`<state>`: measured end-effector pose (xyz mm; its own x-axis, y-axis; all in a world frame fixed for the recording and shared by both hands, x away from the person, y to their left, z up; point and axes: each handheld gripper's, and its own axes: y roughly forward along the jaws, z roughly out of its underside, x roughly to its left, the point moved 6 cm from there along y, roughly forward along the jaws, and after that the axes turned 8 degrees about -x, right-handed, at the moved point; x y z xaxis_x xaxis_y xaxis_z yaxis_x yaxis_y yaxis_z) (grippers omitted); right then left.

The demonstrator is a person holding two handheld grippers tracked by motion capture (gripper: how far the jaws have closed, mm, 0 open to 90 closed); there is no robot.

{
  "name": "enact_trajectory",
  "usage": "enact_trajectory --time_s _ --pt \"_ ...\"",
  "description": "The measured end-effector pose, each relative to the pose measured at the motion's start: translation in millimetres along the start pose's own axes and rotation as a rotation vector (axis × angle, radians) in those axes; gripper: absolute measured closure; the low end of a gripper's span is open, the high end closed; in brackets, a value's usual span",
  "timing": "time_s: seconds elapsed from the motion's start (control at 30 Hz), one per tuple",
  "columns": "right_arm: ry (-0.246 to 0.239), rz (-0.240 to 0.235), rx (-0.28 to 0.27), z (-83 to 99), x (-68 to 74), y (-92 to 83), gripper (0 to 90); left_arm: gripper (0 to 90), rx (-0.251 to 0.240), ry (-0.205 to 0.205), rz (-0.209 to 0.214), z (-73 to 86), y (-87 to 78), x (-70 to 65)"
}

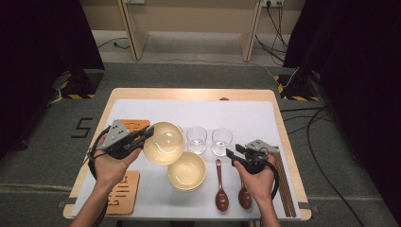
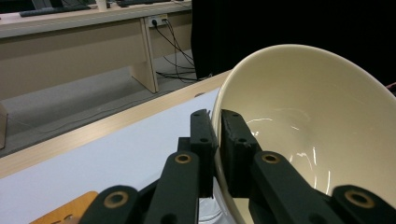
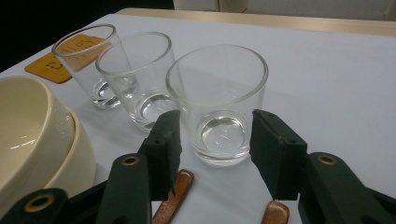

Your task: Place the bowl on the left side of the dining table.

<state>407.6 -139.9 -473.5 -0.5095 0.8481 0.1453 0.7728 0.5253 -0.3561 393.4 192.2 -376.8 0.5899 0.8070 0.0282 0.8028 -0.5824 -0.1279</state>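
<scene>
Held bowl: a cream, glossy bowl (image 1: 163, 142), plain inside, with bright highlights on its inner wall; it is tilted with its opening turned up and toward the camera in the high view.
Where it is: lifted above the white mat (image 1: 246, 116), left of centre, just far-left of the stacked bowls (image 1: 187, 171) and left of the glasses.
Left gripper (image 2: 216, 135): jaws nearly closed, pinching the bowl's rim, one pad outside the wall and one inside.
Right gripper (image 3: 215, 140): jaws standing apart with nothing held; the nearest glass (image 3: 218, 100) stands just beyond them on the mat.
Other glasses: two more (image 3: 137, 77) in a row to the left of it.
Spoons: two wooden spoons (image 1: 221, 187) lie near the right hand.
Coasters: an orange cork coaster (image 1: 124, 191) lies at the near left, another (image 1: 134, 125) farther back.
</scene>
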Motion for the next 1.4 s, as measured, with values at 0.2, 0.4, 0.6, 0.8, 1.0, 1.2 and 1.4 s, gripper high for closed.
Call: enact_trajectory --time_s 0.2,0.4,0.6,0.8,1.0,1.2,1.4 --pt "-0.002 0.002 0.001 0.2 -0.9 0.4 53.4 83.2 0.001 0.006 -0.019 0.3 -0.4 9.3" --pt "-0.002 0.0 0.0 0.3 -0.7 0.5 53.3 83.2 -0.005 -0.004 -0.046 1.2 -1.4 18.8" --pt "0.008 0.003 -0.002 -0.5 -0.5 -0.4 53.4 83.2 -0.006 -0.002 -0.064 1.4 -2.7 28.1" --pt "0.002 0.001 0.002 0.8 -0.5 1.4 53.3 83.2 -0.006 -0.011 -0.087 2.4 -3.6 38.3" --pt "0.0 0.006 -0.005 -0.7 -1.7 0.2 53.4 83.2 -0.005 -0.021 -0.109 4.2 -6.1 49.5" --pt "0.001 0.006 -0.008 -1.5 -1.7 -0.9 53.4 83.2 -0.006 -0.029 -0.145 6.2 -9.3 63.8" --pt "0.005 0.011 -0.011 -1.8 -2.3 -1.7 53.4 83.2 0.0 -0.037 -0.175 11.2 -9.3 77.0"
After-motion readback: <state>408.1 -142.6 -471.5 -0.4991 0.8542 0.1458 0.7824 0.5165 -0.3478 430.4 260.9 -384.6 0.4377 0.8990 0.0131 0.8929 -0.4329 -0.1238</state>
